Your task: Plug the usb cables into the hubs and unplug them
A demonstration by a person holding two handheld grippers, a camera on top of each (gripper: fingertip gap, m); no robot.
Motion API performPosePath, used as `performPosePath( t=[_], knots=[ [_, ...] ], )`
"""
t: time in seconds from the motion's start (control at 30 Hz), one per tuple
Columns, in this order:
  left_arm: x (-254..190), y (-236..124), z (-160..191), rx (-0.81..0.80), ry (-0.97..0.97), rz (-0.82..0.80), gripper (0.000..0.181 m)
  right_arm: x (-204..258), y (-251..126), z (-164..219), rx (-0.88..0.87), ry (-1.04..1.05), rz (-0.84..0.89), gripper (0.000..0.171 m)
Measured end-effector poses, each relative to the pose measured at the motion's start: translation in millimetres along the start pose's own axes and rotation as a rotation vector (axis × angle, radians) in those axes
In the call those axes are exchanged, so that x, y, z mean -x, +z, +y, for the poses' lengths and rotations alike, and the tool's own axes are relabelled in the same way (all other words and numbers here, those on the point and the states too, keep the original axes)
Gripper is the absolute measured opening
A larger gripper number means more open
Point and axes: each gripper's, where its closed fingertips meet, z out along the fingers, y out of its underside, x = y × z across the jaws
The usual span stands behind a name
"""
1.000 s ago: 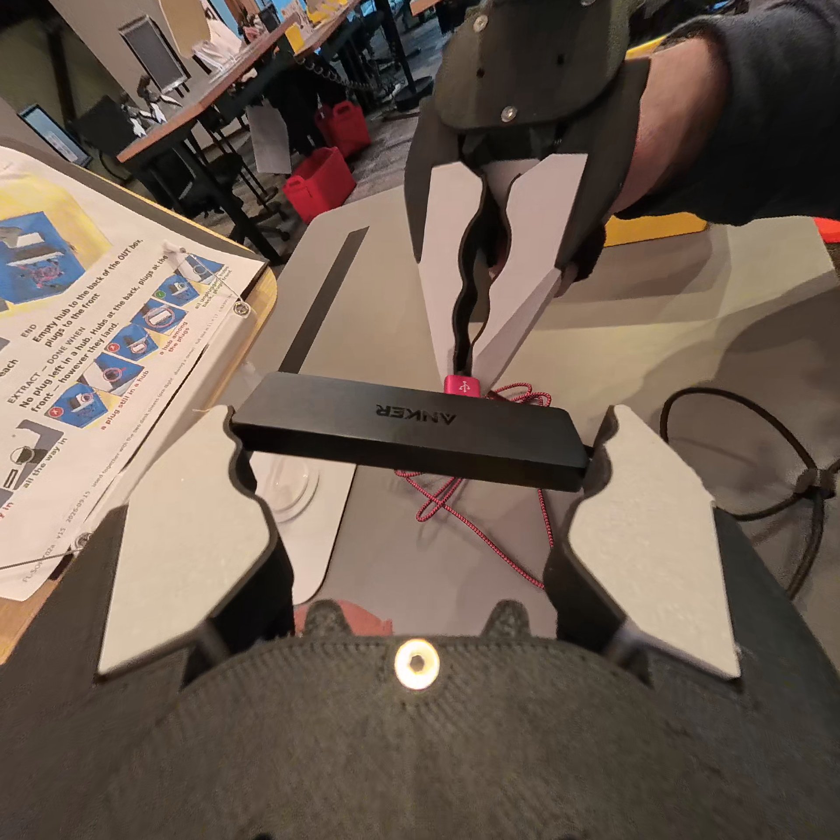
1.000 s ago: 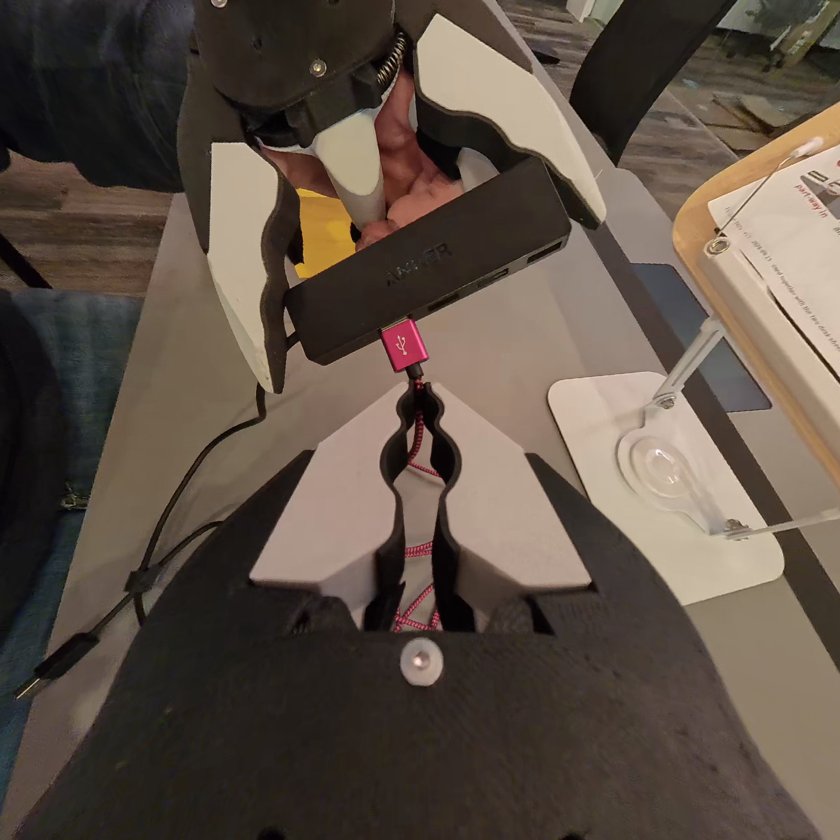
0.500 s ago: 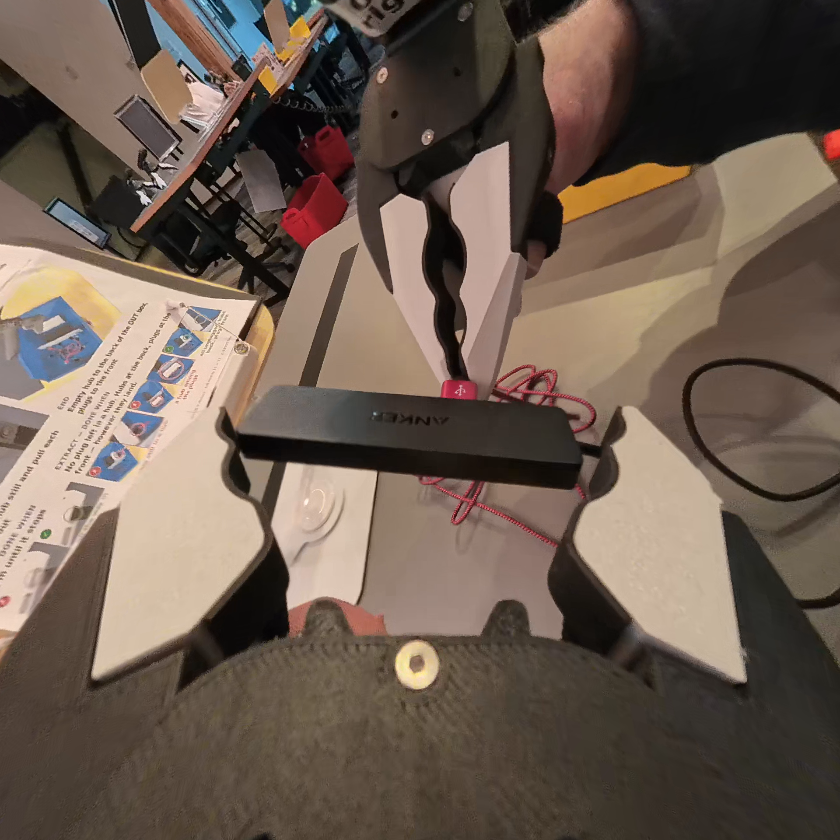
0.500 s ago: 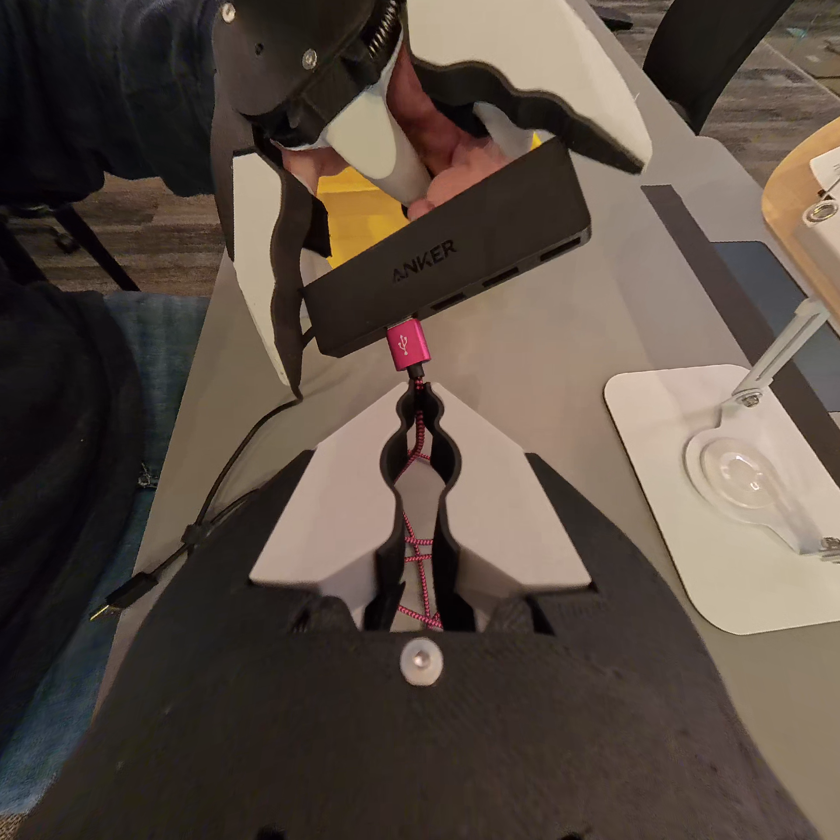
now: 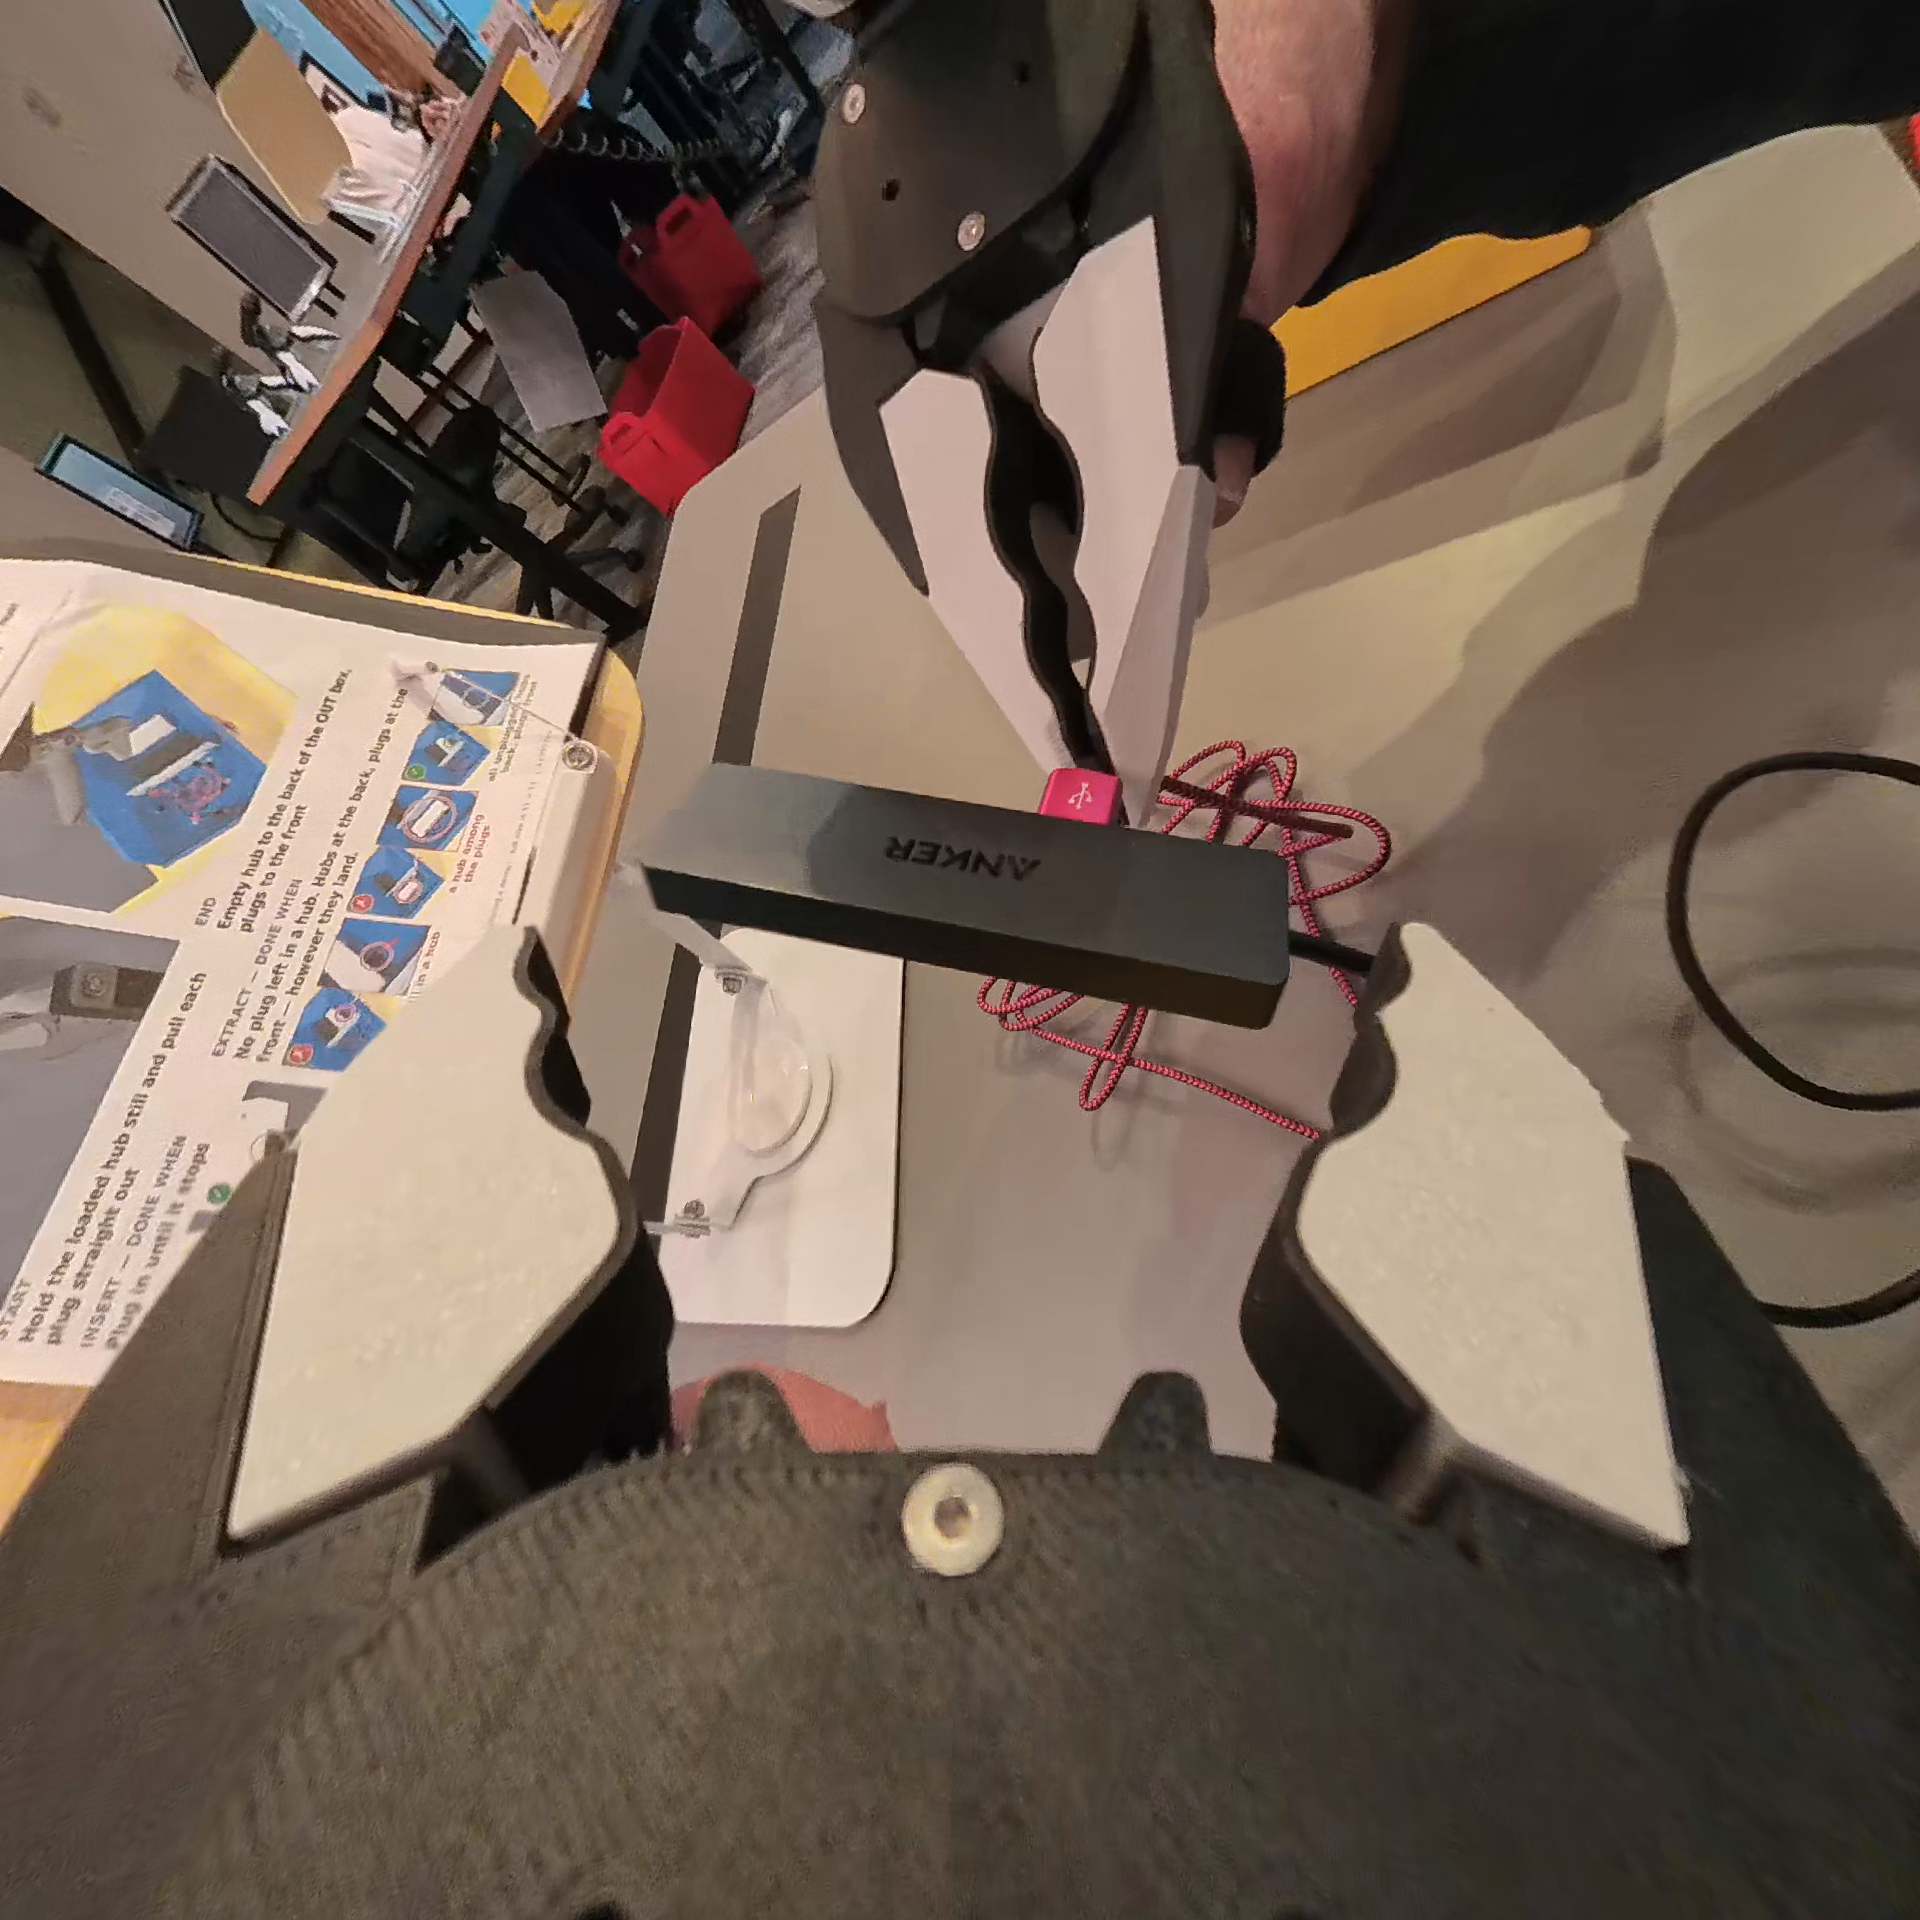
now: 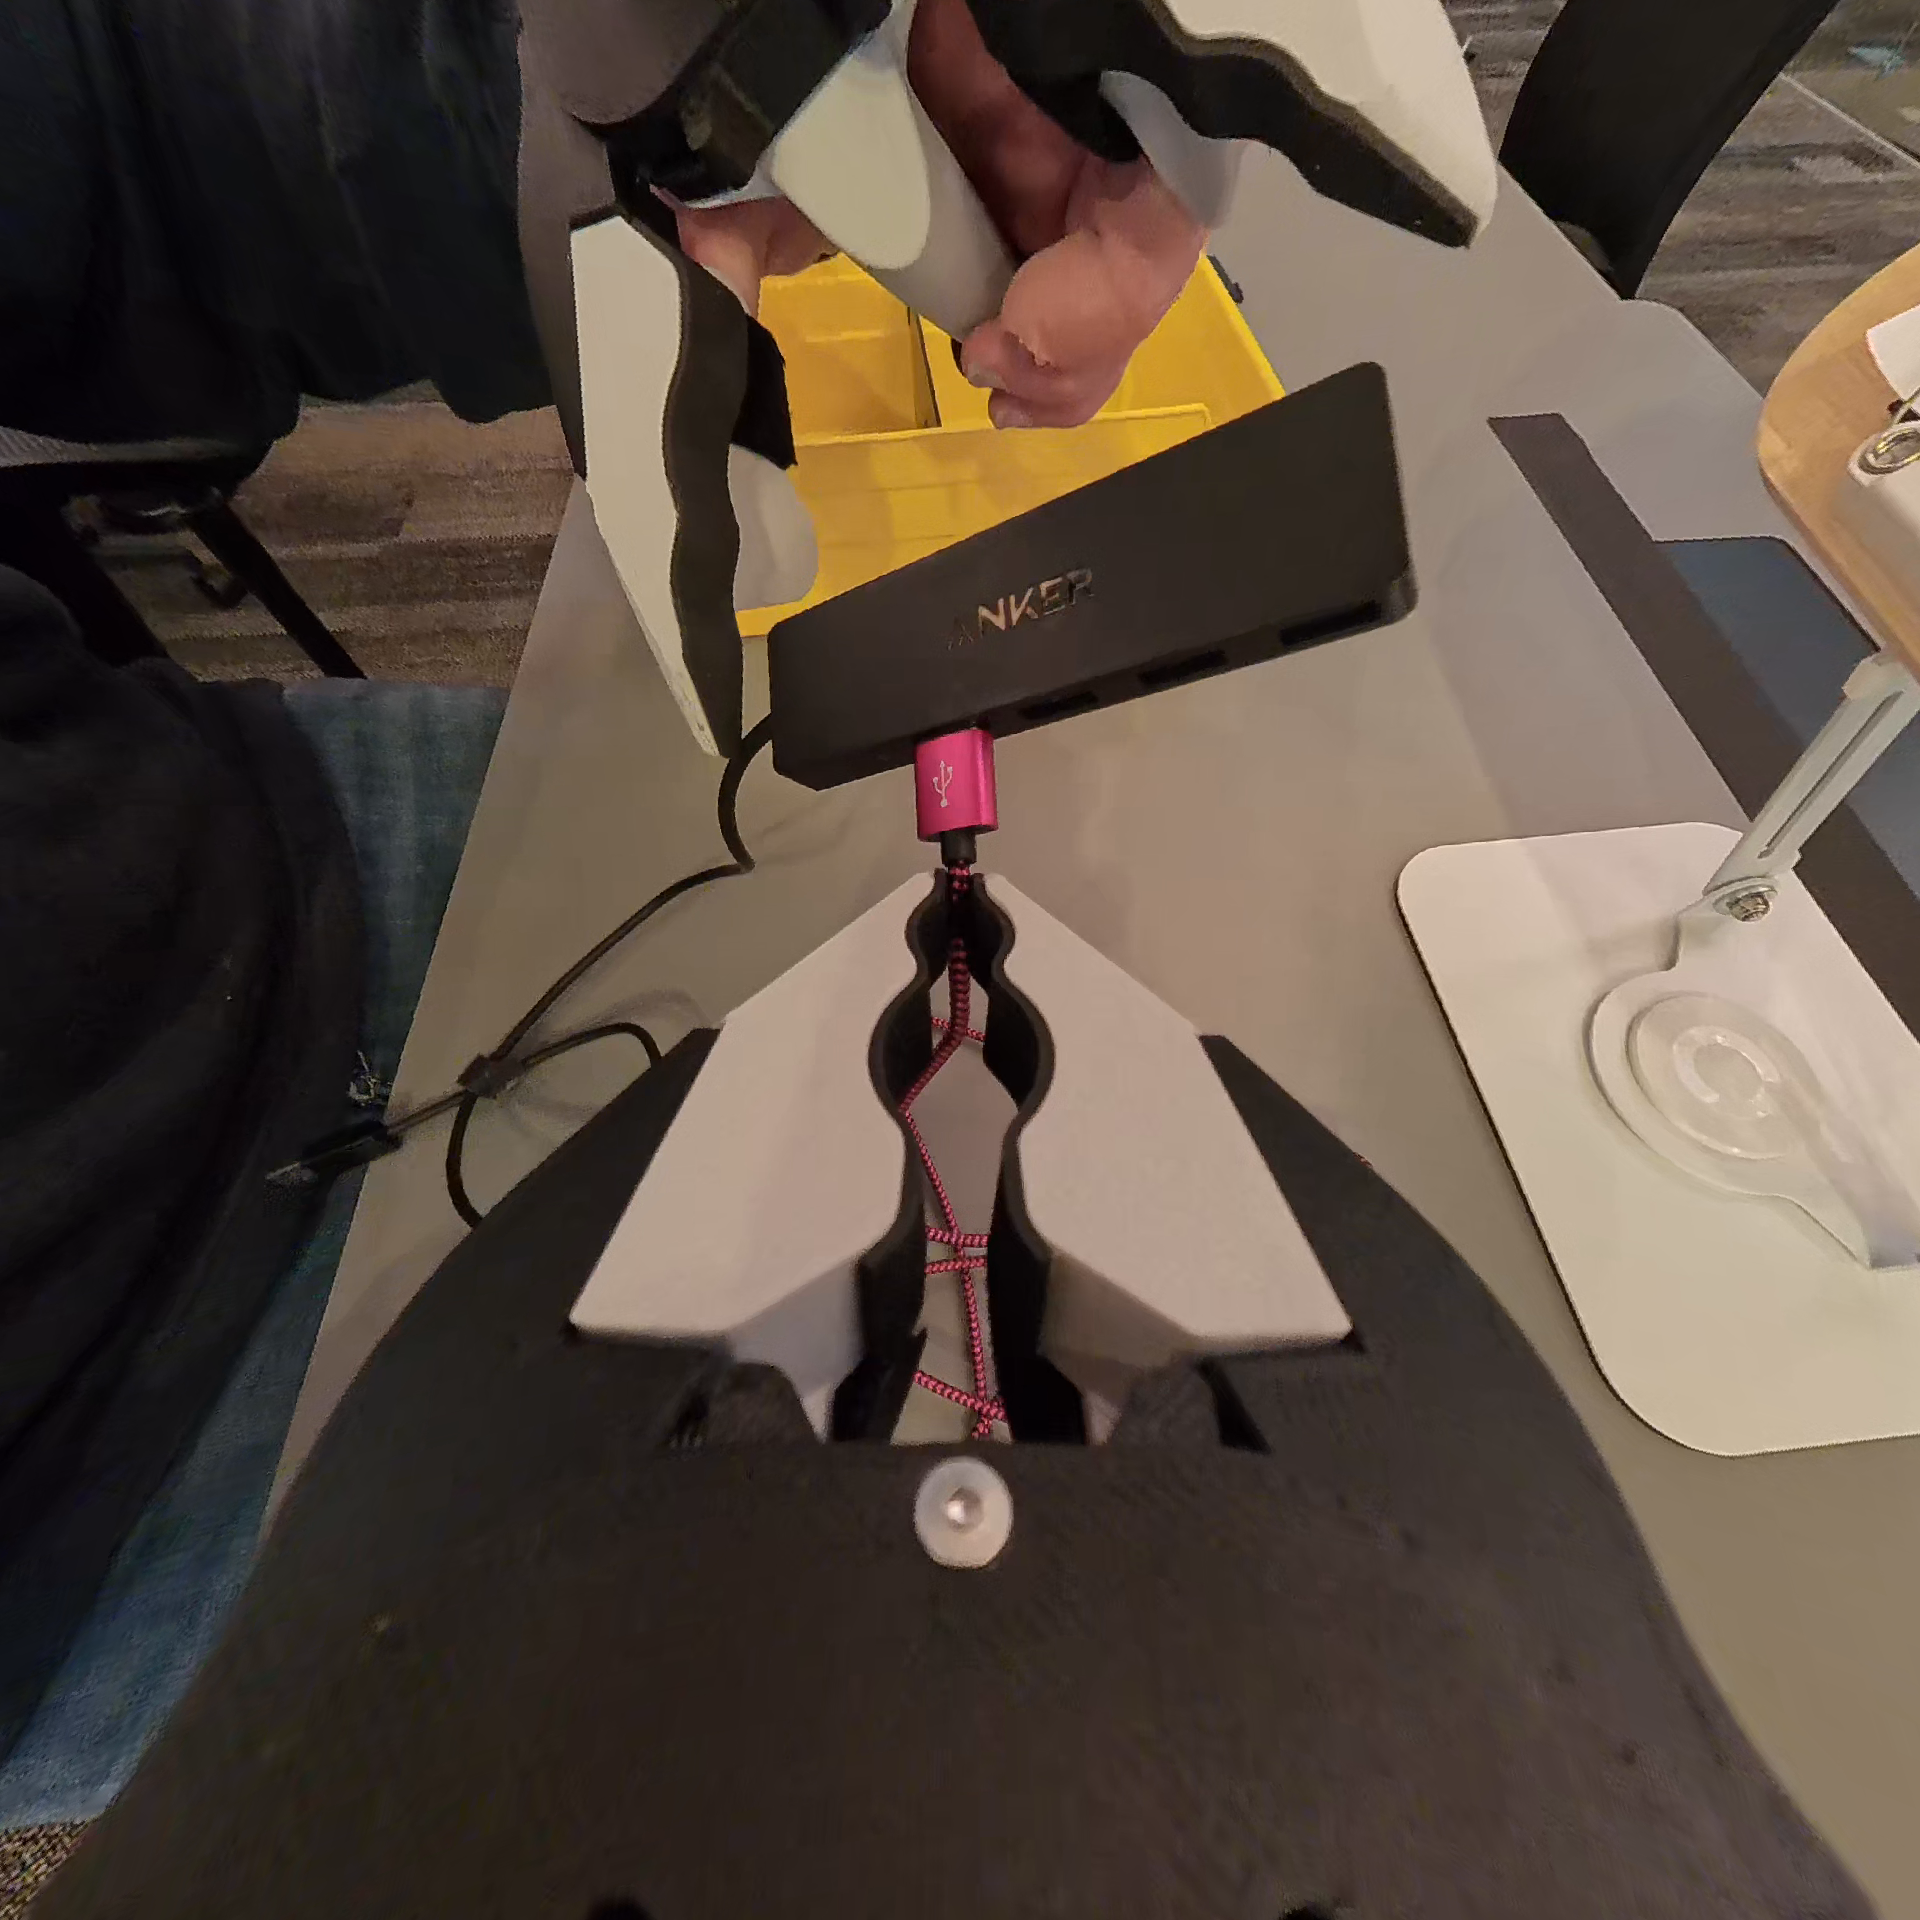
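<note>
A black USB hub point(image 5: 966, 894) hangs tilted above the grey table point(image 5: 1455, 675). A pink USB plug point(image 6: 954, 784) sits in its end port. My right gripper point(image 6: 956, 878) is shut on the red braided cable point(image 6: 951, 1049) just behind the plug. It comes down from above in the left wrist view point(image 5: 1101, 748). My left gripper point(image 5: 964, 935) is open. Its fingertips point(image 5: 530, 935) stand a little clear of both hub ends, and the hub point(image 6: 1091, 613) lies just beyond them. The rest of the red cable point(image 5: 1247, 821) is coiled on the table under the hub.
The hub's black cable point(image 6: 582, 956) loops over the table's left side. A white plate with a clear stand point(image 6: 1662, 1143) lies to the right. An instruction sheet on a wooden board point(image 5: 208, 935) is beside it. A yellow bin point(image 6: 935, 468) sits behind the hub. Spacing between my two grippers at the tips: around 6 cm.
The hub was clamped end to end between my left fingers. Now it lies past their tips with gaps on both sides. The plug stays in the port and my right gripper stays shut.
</note>
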Motion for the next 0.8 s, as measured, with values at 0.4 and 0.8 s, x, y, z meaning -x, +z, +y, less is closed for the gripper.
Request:
performPosePath(
  t=[0.4, 0.8],
  knots=[
    [-5.9, 17.2, 11.4, 0.258, 0.179, 0.010, 0.141, -10.5, 7.9, 6.9, 0.040, 0.068, 0.033, 0.000],
    [1.7, 11.1, 23.6, 0.383, 0.431, -0.088, 0.122, -27.4, 6.7, 14.0, 0.037, 0.166, 0.106, 0.000]
  ],
)
